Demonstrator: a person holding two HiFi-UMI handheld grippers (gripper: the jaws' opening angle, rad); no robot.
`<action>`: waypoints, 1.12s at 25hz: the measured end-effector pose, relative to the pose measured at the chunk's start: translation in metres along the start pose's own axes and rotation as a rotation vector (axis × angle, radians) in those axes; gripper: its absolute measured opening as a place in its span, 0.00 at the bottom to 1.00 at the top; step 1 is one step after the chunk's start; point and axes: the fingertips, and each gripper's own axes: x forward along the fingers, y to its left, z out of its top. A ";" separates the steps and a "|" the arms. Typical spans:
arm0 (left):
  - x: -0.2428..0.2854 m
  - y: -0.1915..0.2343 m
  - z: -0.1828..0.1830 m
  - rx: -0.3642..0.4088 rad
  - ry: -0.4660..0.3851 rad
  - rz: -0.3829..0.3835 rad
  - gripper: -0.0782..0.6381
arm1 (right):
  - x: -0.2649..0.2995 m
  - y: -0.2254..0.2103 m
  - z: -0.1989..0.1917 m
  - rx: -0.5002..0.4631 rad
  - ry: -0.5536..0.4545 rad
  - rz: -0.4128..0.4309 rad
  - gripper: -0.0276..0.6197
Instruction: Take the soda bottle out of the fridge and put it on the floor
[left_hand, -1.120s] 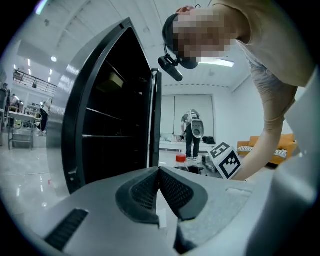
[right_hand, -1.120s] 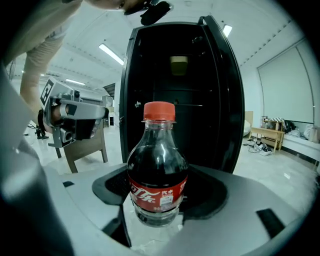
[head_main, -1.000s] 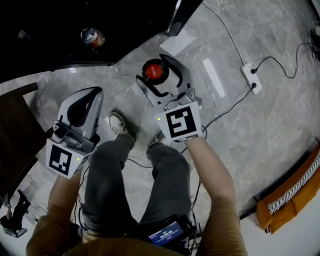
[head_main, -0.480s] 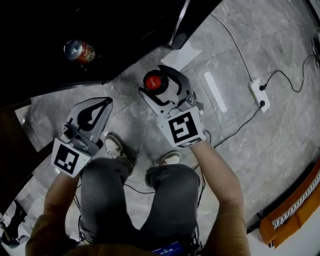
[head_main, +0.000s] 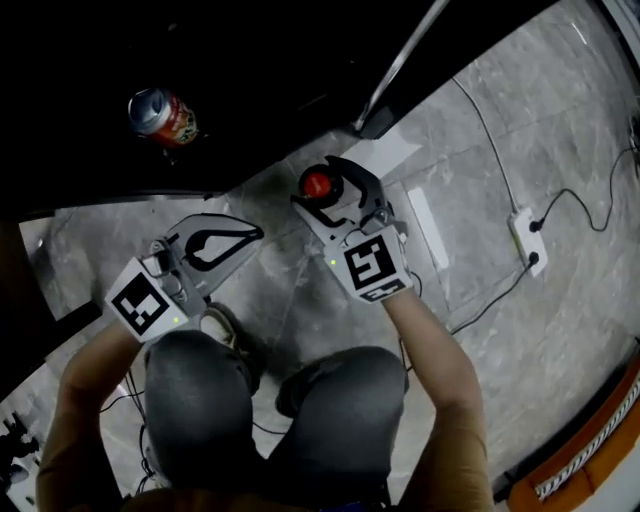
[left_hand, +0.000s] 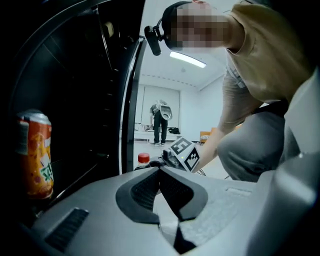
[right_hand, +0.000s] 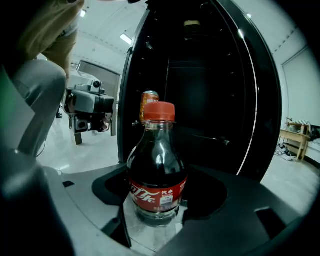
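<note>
- Crouching lower than a second ago, I have my right claw (head_main: 328, 189) clamped round the soda bottle (right_hand: 156, 170), just outside the fridge (head_main: 260, 60); only the set-down remains, I judge.
- Beside it, my left claw (head_main: 254, 236) is pinched closed, empty.
- Beneath the bottle lies grey marble floor (head_main: 470, 200); ahead, a can (head_main: 162, 116) stays inside.
</note>
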 end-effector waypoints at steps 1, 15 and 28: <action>0.003 0.002 -0.009 0.009 -0.001 0.006 0.11 | 0.005 -0.001 -0.006 0.003 -0.005 -0.003 0.51; 0.032 0.025 -0.090 -0.026 0.043 0.087 0.11 | 0.042 0.025 -0.101 0.084 0.036 0.010 0.51; 0.028 0.025 -0.096 -0.058 0.046 0.124 0.11 | 0.068 0.035 -0.128 0.084 0.052 -0.002 0.51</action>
